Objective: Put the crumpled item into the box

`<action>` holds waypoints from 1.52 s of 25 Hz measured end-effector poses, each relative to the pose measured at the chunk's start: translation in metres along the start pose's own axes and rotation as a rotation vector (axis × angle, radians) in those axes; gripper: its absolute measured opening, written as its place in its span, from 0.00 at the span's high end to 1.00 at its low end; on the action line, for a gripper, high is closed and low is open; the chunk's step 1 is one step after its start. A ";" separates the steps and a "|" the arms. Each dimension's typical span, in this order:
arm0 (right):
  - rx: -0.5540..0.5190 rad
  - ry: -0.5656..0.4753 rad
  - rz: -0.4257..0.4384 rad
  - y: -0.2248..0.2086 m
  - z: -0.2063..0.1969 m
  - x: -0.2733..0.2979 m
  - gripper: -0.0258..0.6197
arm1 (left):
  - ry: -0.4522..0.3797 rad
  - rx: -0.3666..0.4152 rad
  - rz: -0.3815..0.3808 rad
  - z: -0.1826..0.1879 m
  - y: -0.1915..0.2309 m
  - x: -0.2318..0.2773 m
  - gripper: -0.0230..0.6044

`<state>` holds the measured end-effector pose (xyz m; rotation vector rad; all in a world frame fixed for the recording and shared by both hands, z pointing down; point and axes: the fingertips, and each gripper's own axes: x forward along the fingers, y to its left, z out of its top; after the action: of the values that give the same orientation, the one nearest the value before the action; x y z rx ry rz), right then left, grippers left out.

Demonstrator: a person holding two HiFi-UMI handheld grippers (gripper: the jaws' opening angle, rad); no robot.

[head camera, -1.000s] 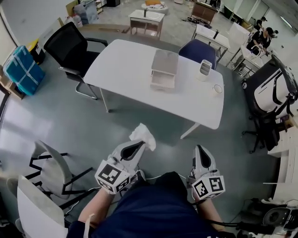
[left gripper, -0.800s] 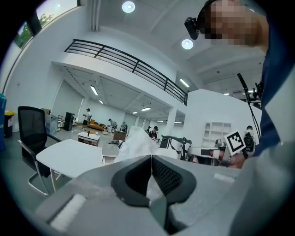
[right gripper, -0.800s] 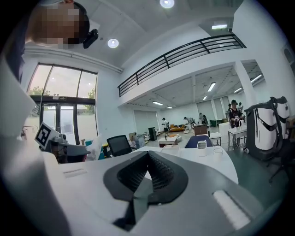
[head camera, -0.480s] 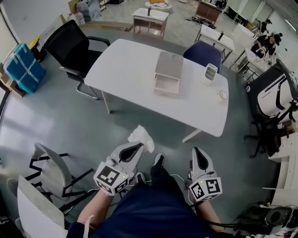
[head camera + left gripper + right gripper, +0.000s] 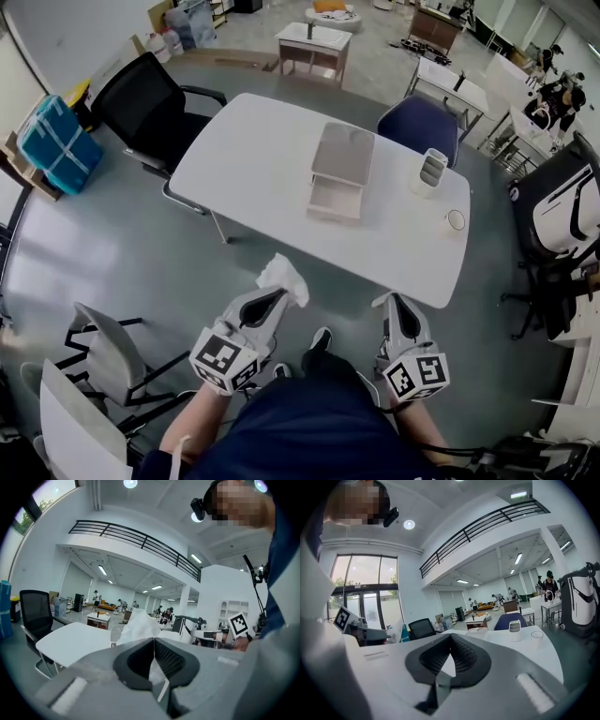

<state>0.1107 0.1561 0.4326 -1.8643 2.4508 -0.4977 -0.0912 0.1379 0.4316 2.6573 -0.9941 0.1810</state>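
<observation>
A crumpled white tissue (image 5: 282,277) sticks out of my left gripper (image 5: 279,293), which is shut on it and held over the grey floor short of the white table (image 5: 253,159). In the left gripper view the tissue (image 5: 138,626) rises just past the closed jaws. The open beige box (image 5: 336,198), its lid (image 5: 343,152) tipped back, stands near the middle of the table, well ahead of both grippers. My right gripper (image 5: 392,302) is shut and empty beside the left one, near the table's front edge. The box (image 5: 478,631) appears small beyond the right jaws.
A white container (image 5: 431,172) and a cup (image 5: 456,220) stand at the table's right end. A black chair (image 5: 145,103) and a blue chair (image 5: 420,126) flank the table. A grey chair (image 5: 108,352) is at my left, a black-and-white chair (image 5: 567,206) at the right.
The table and box have come nearer and lower in the head view as the person walks toward them. Both grippers keep their pose, the tissue still held in the left one.
</observation>
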 end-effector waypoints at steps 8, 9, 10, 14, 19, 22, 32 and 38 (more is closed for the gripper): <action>0.030 0.007 0.034 -0.053 0.018 0.044 0.96 | -0.004 0.004 0.048 0.019 0.007 0.057 0.95; 0.035 0.009 0.040 -0.058 0.019 0.050 0.96 | -0.006 0.007 0.054 0.021 0.008 0.062 0.95; 0.038 0.012 0.047 -0.061 0.020 0.055 0.96 | -0.007 0.008 0.062 0.023 0.010 0.067 0.95; 0.050 0.022 0.067 -0.071 0.021 0.072 0.96 | 0.004 -0.003 0.089 0.023 0.017 0.078 0.95; 0.061 0.037 0.076 -0.077 0.021 0.096 0.96 | 0.018 -0.008 0.105 0.026 0.035 0.090 0.95; 0.064 0.042 0.074 -0.077 0.023 0.113 0.96 | 0.023 -0.011 0.097 0.030 0.049 0.100 0.95; 0.053 0.017 -0.016 -0.075 0.040 0.179 0.96 | 0.019 0.008 0.005 0.058 0.121 0.141 0.95; 0.053 0.028 -0.053 -0.069 0.042 0.218 0.96 | 0.030 -0.009 -0.025 0.064 0.164 0.153 0.95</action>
<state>0.1221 -0.0755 0.4492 -1.9186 2.3860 -0.5888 -0.0828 -0.0948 0.4421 2.6497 -0.9500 0.2092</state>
